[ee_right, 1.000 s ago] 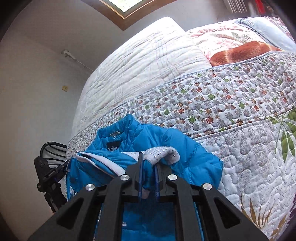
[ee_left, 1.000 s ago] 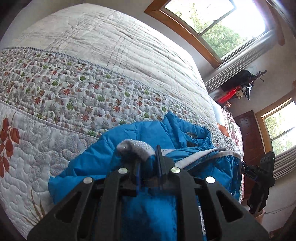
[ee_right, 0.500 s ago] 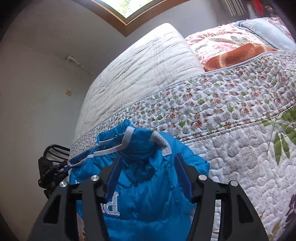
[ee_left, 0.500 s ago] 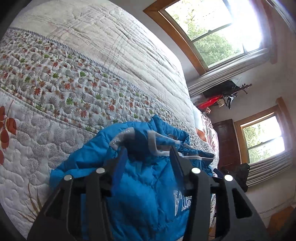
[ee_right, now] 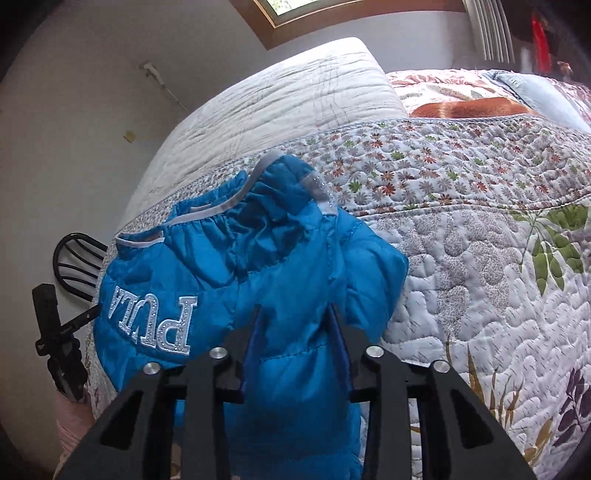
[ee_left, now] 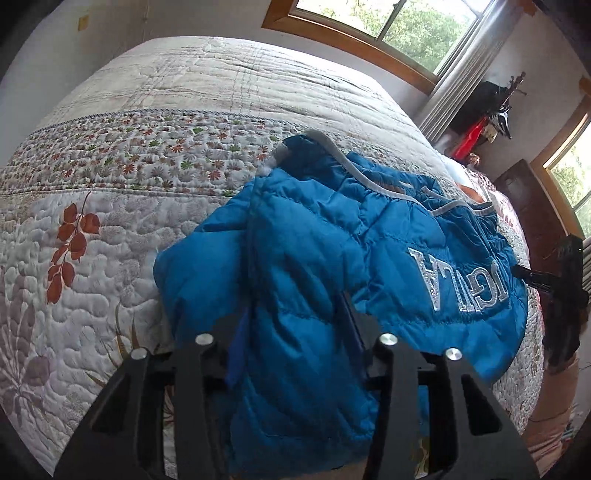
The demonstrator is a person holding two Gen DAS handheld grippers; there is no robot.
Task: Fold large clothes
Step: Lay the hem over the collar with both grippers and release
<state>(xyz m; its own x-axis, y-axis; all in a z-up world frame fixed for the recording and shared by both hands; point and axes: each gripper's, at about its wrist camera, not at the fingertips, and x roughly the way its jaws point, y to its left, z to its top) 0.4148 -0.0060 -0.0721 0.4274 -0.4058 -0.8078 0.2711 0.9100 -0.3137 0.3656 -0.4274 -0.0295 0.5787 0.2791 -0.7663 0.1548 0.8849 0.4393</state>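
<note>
A blue puffer jacket (ee_left: 369, 221) with silver lettering (ee_right: 155, 321) and grey trim lies on the quilted bed, its lettered side up and its sleeves laid over it. My left gripper (ee_left: 295, 306) has a puffy fold on the jacket's left side between its blue-padded fingers (ee_left: 238, 339). Its jaws are closing and the fabric fills the gap. At the jacket's (ee_right: 258, 240) right side my right gripper (ee_right: 293, 308) stands the same way, closing with fabric bulging between the fingers (ee_right: 338, 332).
The floral quilt (ee_left: 110, 229) reaches left and far beyond the jacket, and also right (ee_right: 480, 258). Pillows (ee_right: 472, 107) lie at the head end. A black chair back (ee_right: 74, 262) stands by the wall. Windows (ee_left: 388, 26) and a dark wooden door (ee_left: 535, 214) lie beyond the bed.
Both grippers let go of the grey cuffs, opened wide and drew back along the jacket. Their jaws have since narrowed on blue fabric. The lettered side has come into view.
</note>
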